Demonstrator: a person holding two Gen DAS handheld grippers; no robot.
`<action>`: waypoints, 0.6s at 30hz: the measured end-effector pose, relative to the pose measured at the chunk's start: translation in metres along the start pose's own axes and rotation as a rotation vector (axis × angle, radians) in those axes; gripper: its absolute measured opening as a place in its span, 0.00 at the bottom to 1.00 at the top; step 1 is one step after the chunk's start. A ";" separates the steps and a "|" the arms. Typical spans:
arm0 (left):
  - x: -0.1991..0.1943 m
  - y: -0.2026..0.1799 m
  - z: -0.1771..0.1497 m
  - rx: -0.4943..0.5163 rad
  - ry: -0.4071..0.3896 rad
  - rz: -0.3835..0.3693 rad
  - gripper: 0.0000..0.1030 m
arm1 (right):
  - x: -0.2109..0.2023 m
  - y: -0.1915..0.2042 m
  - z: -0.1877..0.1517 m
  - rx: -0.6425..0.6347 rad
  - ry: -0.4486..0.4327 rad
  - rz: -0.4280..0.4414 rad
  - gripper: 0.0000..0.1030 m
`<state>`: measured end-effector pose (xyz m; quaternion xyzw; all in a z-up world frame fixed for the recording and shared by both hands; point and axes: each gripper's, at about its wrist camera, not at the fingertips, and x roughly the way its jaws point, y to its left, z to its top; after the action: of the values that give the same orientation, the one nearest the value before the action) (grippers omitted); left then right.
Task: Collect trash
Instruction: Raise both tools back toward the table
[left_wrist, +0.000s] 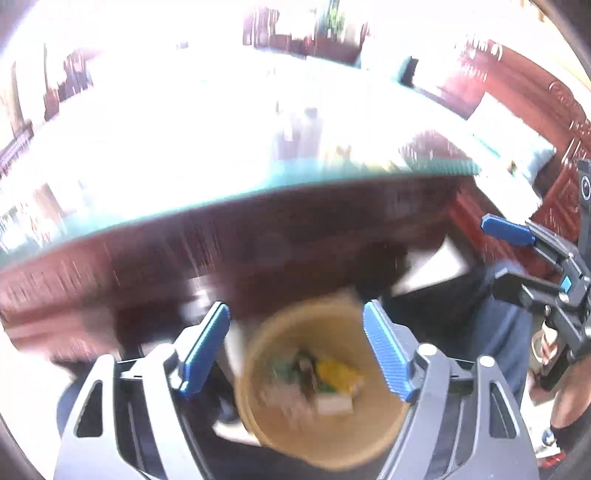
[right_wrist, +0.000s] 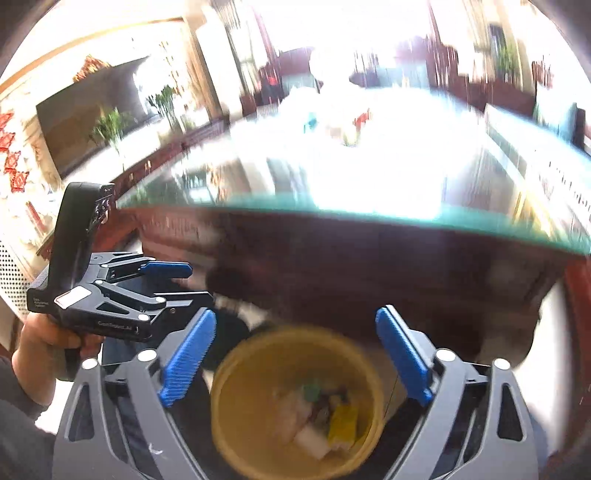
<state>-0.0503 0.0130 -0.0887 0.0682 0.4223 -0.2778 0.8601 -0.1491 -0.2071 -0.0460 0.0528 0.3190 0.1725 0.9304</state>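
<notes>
Both grippers (left_wrist: 297, 350) (right_wrist: 295, 360) with ribbed blue jaws spread apart, empty, above a round tan bin (left_wrist: 321, 384) (right_wrist: 295, 402) of crumpled trash (left_wrist: 317, 384) (right_wrist: 321, 417), below the glossy glass-topped bench (left_wrist: 258, 206) (right_wrist: 369, 218).

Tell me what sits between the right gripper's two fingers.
In the right wrist view, the open right gripper frames a yellow bin below it, already holding scraps; nothing is gripped.
</notes>
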 end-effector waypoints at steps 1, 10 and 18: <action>-0.007 -0.001 0.011 0.007 -0.034 0.012 0.76 | -0.002 0.000 0.009 -0.009 -0.034 -0.012 0.92; -0.046 0.005 0.105 -0.007 -0.336 0.081 0.96 | 0.005 -0.008 0.084 0.044 -0.236 -0.075 0.92; 0.004 0.046 0.173 -0.079 -0.340 0.183 0.96 | 0.052 -0.039 0.126 0.139 -0.245 -0.057 0.92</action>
<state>0.0956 -0.0107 0.0124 0.0247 0.2735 -0.1890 0.9428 -0.0227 -0.2237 0.0158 0.1286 0.2155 0.1159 0.9610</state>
